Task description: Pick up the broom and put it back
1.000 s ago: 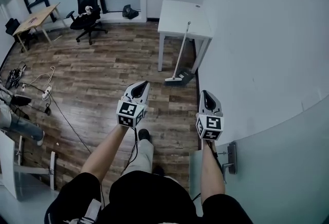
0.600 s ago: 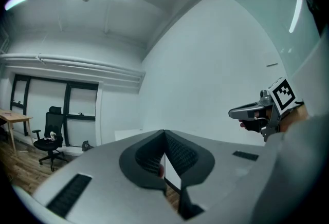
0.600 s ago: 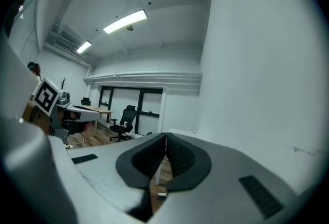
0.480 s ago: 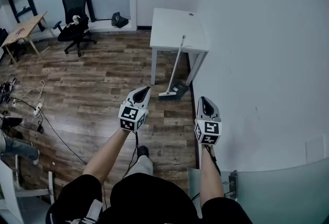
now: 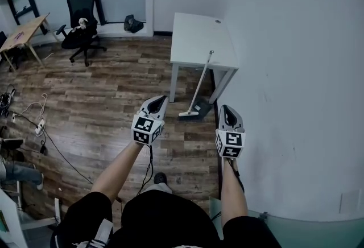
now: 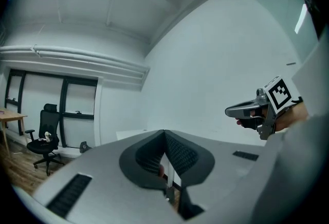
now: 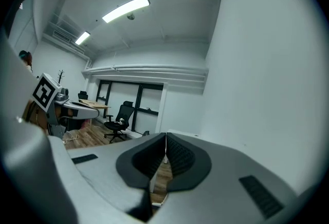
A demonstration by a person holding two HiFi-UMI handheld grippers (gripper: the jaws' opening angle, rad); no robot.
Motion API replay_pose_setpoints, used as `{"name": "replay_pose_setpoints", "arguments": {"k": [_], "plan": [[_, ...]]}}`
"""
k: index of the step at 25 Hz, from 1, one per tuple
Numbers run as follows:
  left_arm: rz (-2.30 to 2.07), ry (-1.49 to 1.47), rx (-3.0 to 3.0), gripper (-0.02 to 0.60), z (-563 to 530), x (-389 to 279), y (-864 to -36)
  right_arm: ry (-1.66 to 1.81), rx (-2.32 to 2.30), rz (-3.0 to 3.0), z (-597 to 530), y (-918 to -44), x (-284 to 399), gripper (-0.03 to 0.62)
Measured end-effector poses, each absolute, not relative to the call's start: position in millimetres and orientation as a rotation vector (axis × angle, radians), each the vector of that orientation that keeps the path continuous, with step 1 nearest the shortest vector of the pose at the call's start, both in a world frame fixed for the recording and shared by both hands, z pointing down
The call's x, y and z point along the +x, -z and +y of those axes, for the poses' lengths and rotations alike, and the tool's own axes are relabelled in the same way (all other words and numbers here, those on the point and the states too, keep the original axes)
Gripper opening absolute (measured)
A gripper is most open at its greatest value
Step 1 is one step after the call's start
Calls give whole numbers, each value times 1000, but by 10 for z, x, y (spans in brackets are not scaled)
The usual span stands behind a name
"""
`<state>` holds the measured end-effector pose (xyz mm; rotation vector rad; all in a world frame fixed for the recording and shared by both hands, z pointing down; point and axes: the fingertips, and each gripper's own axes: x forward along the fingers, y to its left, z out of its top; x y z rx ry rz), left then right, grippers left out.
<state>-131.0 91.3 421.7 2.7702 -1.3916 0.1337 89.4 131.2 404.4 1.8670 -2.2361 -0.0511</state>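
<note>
Head view: broom [image 5: 200, 83] leans against the white desk [image 5: 196, 31], head on the floor [image 5: 102, 99], just ahead and between left hand-held gripper [image 5: 160, 100] and right hand-held gripper [image 5: 226, 110], both pressed together, empty.

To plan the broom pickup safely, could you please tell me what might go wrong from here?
The broom only leans on the edge of the white table, so a nudge could send it sliding down. The left tool and right tool are shut and empty, so they might knock it over unless opened first.
</note>
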Motion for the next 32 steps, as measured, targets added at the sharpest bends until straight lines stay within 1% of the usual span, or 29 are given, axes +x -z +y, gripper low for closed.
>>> {"name": "replay_pose_setpoints", "arguments": {"k": [6, 14, 32], "plan": [[-1392, -146, 2774, 20, 401, -1448, -4273, 20, 1867, -2226, 830, -4190, 784, 25], [-1395, -147, 2771, 20, 23, -1638, -4328, 18, 1865, -2225, 453, -4243, 607, 25], [-1363, -198, 2779, 20, -177, -1895, -4462, -32, 1906, -2192, 317, -4427, 531, 25]]}}
